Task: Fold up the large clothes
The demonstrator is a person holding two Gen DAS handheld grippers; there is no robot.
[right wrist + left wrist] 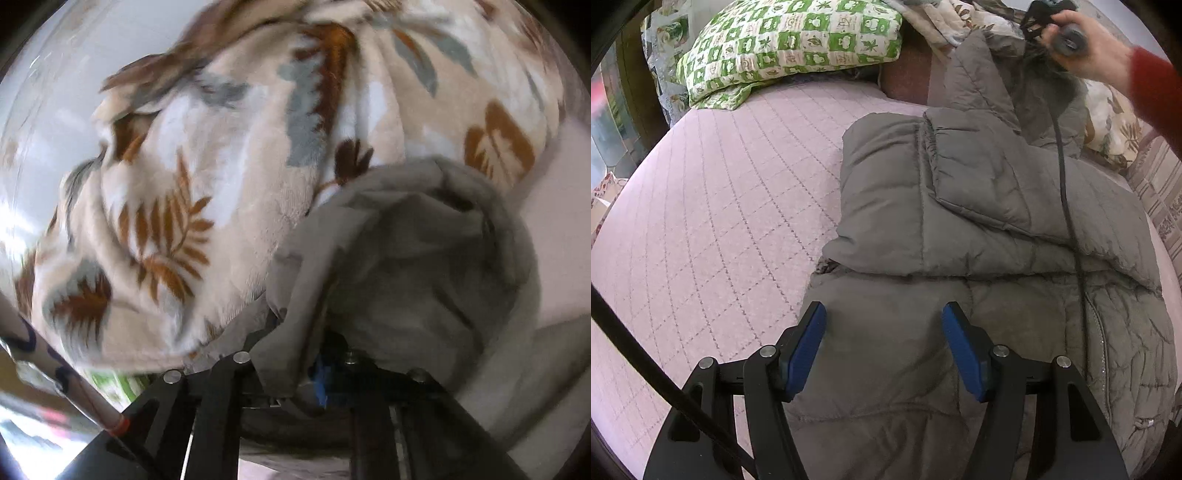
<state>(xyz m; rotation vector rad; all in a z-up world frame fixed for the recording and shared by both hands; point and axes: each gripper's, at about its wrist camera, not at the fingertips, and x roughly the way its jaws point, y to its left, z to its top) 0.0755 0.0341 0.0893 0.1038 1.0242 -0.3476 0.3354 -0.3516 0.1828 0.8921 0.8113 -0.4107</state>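
A large grey puffer coat point(960, 229) lies on the pink quilted bed point(720, 206), its sleeves folded across the body. My left gripper point(884, 332) is open just above the coat's lower part, blue pads point(809, 347) apart, holding nothing. My right gripper point(1049, 22) shows at the top right of the left wrist view, held by a hand in a red sleeve at the coat's hood end. In the right wrist view the right gripper point(321, 376) is shut on a fold of the grey coat point(406, 266), which is lifted and covers the fingers.
A green and white checked pillow point(790, 48) lies at the head of the bed. A beige leaf-print blanket point(207, 184) is bunched behind the coat; it also shows in the left wrist view point(1115, 125). A black cable point(1067, 184) trails across the coat.
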